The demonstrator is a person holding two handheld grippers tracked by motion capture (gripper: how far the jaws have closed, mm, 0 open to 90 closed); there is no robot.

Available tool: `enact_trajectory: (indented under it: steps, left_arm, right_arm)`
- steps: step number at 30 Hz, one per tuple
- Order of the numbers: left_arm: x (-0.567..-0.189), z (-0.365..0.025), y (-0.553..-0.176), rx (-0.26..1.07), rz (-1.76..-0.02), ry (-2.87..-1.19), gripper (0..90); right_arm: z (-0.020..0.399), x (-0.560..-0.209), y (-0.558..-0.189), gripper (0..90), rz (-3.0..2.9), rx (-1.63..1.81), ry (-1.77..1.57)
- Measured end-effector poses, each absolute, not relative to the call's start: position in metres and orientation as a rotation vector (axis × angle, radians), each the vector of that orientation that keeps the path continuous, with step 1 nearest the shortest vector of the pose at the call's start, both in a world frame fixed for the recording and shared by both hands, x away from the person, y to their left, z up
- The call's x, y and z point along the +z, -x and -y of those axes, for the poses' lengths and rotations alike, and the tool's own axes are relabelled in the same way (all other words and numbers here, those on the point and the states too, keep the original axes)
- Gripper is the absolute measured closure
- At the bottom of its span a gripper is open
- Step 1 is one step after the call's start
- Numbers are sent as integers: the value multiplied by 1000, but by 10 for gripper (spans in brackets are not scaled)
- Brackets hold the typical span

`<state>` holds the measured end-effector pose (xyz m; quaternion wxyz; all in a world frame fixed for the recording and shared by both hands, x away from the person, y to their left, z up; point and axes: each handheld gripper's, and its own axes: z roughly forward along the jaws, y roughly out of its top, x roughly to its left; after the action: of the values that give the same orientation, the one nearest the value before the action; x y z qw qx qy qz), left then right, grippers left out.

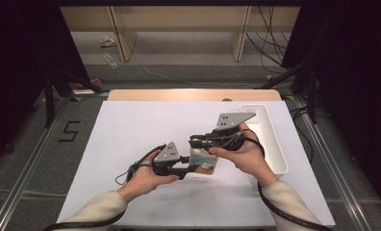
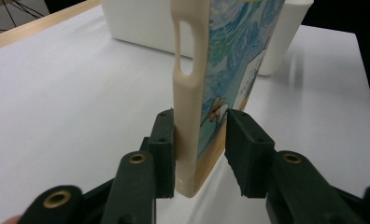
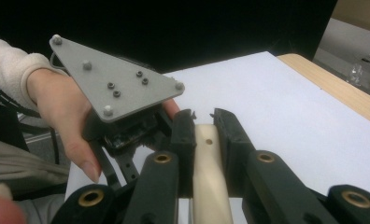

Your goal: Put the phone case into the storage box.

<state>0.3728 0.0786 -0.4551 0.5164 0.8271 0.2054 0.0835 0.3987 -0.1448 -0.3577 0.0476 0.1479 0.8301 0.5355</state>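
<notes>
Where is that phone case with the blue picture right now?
In the high view the phone case stands on edge near the middle of the white table, between the left gripper and right gripper, left of the white tray.

The phone case (image 2: pixel 206 88) is standing upright on its lower edge, resting on the white surface (image 1: pixel 131 139) just in front of the white tray (image 1: pixel 275 144). It is showing a cream, rounded frame with a long slot cut through its narrow side, and its broad face is carrying a blue-green swirling print with a small flower and a sandy band near the bottom.
</notes>
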Motion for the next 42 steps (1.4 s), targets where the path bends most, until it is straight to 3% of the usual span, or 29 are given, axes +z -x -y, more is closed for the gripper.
enact_trajectory:
  steps: [13, 42]
  left_arm:
    - [-451, -81, -371, 185, -502, -2015, 771]
    - [-449, -82, -370, 152, -485, -2017, 797]
  right_arm:
    - [144, -359, -399, 797, -2536, 1687, -430]
    - [145, -359, -399, 783, -2522, 1726, -391]
